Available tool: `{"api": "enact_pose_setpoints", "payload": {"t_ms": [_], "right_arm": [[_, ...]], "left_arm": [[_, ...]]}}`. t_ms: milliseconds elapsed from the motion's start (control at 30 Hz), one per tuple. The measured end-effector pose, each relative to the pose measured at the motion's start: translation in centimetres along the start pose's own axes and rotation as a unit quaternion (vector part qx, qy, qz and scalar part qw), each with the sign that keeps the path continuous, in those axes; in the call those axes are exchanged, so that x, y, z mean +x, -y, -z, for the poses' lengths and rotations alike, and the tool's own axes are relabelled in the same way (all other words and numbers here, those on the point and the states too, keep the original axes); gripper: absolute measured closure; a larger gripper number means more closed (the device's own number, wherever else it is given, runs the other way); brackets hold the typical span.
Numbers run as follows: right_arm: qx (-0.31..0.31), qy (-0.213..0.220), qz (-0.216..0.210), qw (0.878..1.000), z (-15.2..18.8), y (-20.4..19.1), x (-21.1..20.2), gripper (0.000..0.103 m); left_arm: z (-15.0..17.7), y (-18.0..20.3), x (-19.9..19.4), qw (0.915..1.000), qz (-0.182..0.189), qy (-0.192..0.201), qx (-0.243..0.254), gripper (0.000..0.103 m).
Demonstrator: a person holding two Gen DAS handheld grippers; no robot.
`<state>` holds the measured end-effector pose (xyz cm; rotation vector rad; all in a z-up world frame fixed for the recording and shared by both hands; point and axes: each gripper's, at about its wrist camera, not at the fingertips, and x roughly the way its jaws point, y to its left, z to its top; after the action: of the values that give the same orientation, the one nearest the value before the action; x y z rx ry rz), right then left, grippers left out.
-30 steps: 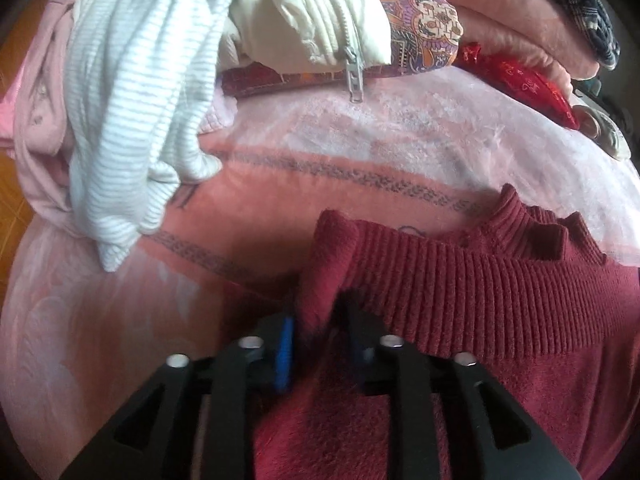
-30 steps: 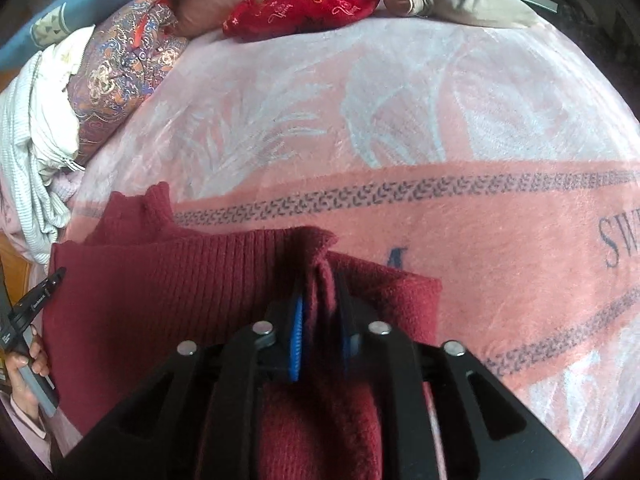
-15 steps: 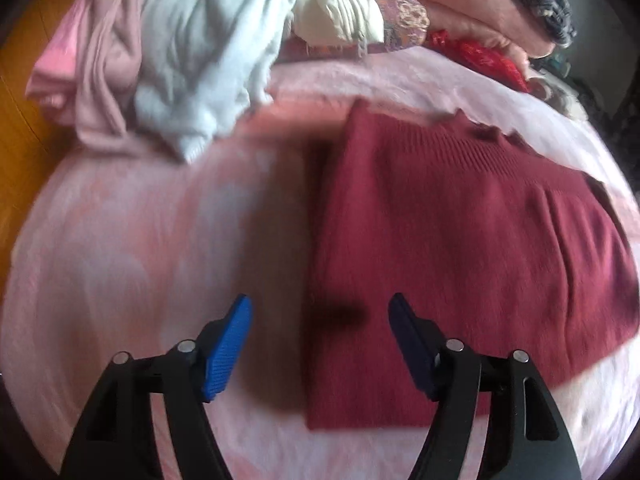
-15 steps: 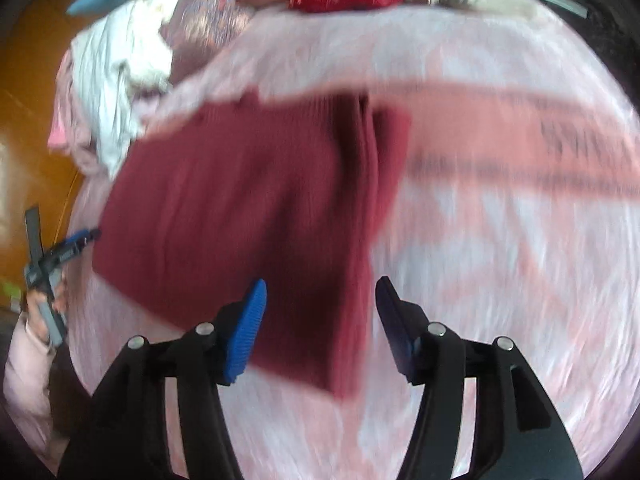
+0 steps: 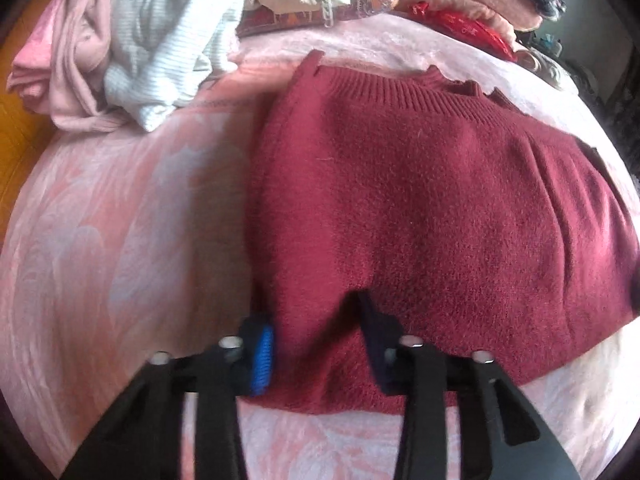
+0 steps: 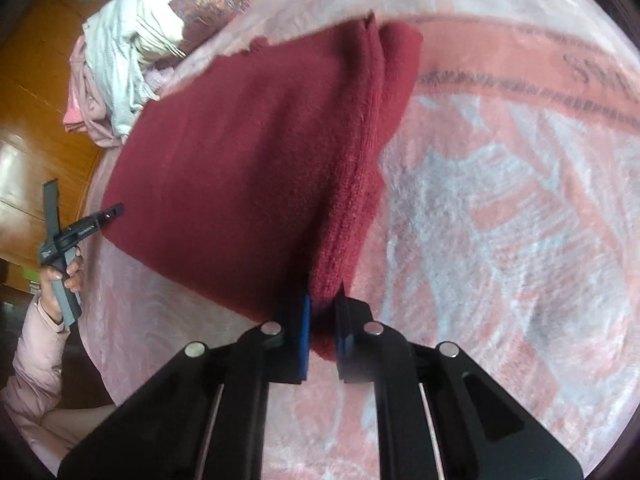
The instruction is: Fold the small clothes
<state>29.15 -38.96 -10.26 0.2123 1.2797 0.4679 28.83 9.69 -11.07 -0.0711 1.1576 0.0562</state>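
A dark red knit sweater [image 5: 420, 200] lies folded on the pink blanket [image 5: 120, 220], its ribbed edge at the far side. My left gripper [image 5: 316, 344] is shut on the sweater's near left corner, cloth bunched between the fingers. In the right wrist view the sweater [image 6: 248, 152] runs away from me with a thick folded edge on its right. My right gripper [image 6: 322, 332] is shut on the near end of that folded edge. The left gripper also shows in the right wrist view [image 6: 112, 212], held in a hand at the sweater's left corner.
A pile of white, striped and pale pink clothes [image 5: 140, 40] sits at the far left of the bed, also seen in the right wrist view [image 6: 116, 60]. Patterned and red cushions [image 5: 460, 24] line the far edge. Wooden floor [image 6: 36, 92] lies beyond the bed's left side.
Both grippers let go of the sweater's far edge, pulled back open toward me, and have now closed on its near corners.
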Motion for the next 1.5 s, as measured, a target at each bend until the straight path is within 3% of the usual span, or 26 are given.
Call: {"api": "enact_pose_setpoints", "payload": {"t_ms": [100,200,267,467,600,733,867,900,967,1033,1167,1267,1300,1400,1500], "right_arm": [[-0.001,0.003,0.005,1.0,0.1,0.2,-1.3,0.096],[0.007,-0.022,0.023,0.999,0.5,0.7,0.6,0.096],[0.016,-0.044,0.034,0.998,1.0,1.6,2.6,0.096],[0.01,-0.046,0.035,0.998,1.0,1.5,3.4,0.095],[0.013,-0.034,0.028,0.999,0.1,1.0,1.5,0.083],[-0.018,0.006,0.065,0.998,-3.1,-1.0,-1.0,0.082],[-0.012,0.025,0.094,0.995,-8.5,-3.4,-0.1,0.082],[-0.008,0.025,0.103,0.994,-9.8,-3.7,0.6,0.078],[0.002,0.036,0.129,0.991,-11.3,-2.7,1.1,0.06],[0.024,0.03,0.138,0.99,-13.1,-1.1,2.7,0.054],[0.072,0.005,0.111,0.991,-14.9,1.9,6.2,0.055],[0.075,0.014,0.103,0.992,-15.1,2.5,6.6,0.088],[0.077,0.019,0.096,0.992,-15.0,2.6,6.2,0.094],[0.09,0.033,0.104,0.99,-15.0,3.3,5.3,0.096],[0.116,0.018,0.113,0.987,-14.6,4.4,6.4,0.096]], "left_arm": [[-0.3,-1.0,-0.1,0.9997,0.018,-0.009,-0.012,0.077],[0.0,-1.4,0.7,0.9996,0.019,-0.016,-0.016,0.076],[0.1,-1.2,1.0,0.9998,0.012,-0.013,-0.002,0.075],[0.6,-0.3,1.4,0.9996,-0.012,0.0,0.024,0.072],[0.2,-0.4,-0.1,0.9998,-0.014,0.001,0.015,0.067],[-1.5,0.0,-2.8,0.9996,0.012,0.022,-0.011,0.064],[-3.7,2.8,-3.3,0.9991,0.033,0.027,-0.006,0.057],[-4.5,3.7,-2.9,0.999,0.035,0.029,-0.002,0.056],[-5.9,4.9,-1.9,0.9985,0.048,0.028,0.001,0.054],[-6.7,5.5,-0.6,0.9982,0.053,0.026,-0.003,0.054],[-7.5,6.1,2.1,0.9984,0.055,0.012,-0.01,0.054],[-7.2,6.1,3.2,0.9987,0.048,0.015,-0.006,0.048],[-7.2,6.1,3.3,0.9988,0.046,0.018,0.0,0.047],[-7.2,6.1,3.5,0.9988,0.043,0.021,0.005,0.045],[-7.2,5.7,3.8,0.9988,0.044,0.02,-0.002,0.045]]}}
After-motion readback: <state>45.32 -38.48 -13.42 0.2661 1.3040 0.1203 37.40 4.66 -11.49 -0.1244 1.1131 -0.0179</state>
